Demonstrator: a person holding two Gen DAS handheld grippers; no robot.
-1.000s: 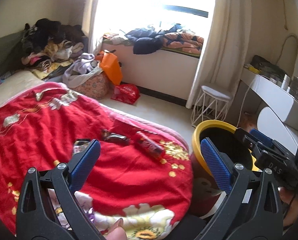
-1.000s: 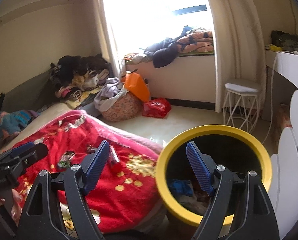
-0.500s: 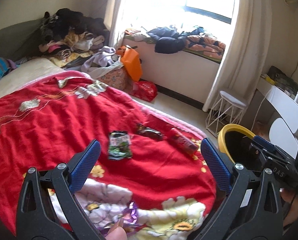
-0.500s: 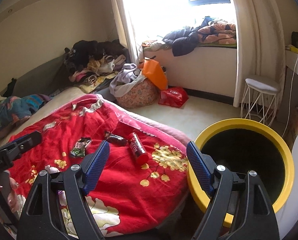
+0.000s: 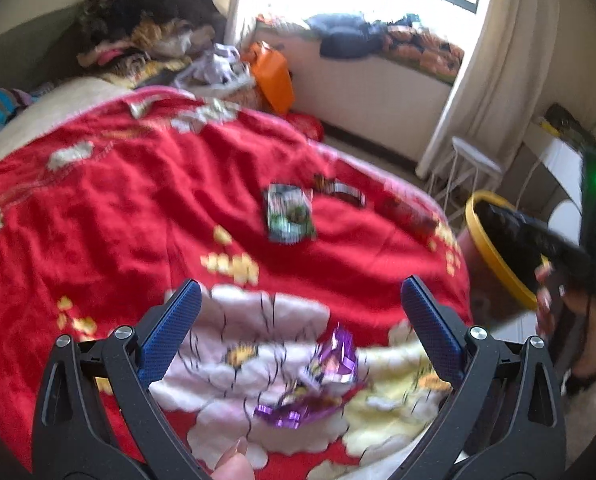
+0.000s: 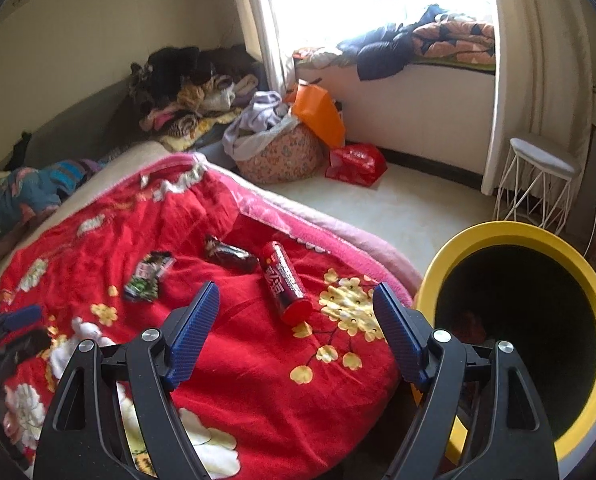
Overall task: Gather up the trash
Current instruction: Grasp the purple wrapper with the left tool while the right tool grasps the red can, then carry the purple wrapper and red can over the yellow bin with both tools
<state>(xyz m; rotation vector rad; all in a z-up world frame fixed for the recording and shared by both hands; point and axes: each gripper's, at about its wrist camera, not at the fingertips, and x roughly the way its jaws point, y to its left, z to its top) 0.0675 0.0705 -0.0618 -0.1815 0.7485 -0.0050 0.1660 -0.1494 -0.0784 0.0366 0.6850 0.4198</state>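
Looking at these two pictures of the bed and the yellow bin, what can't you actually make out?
- Left wrist view: motion blur smears the green wrapper and purple wrapper; print unreadable.
- Right wrist view: yellow bin interior too dark to identify contents.
- Right wrist view: left claw cut off by the edge.

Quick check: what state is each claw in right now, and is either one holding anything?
Left claw: open, empty, above the crumpled purple foil wrapper.
Right claw: open, empty, above the red cylindrical can.
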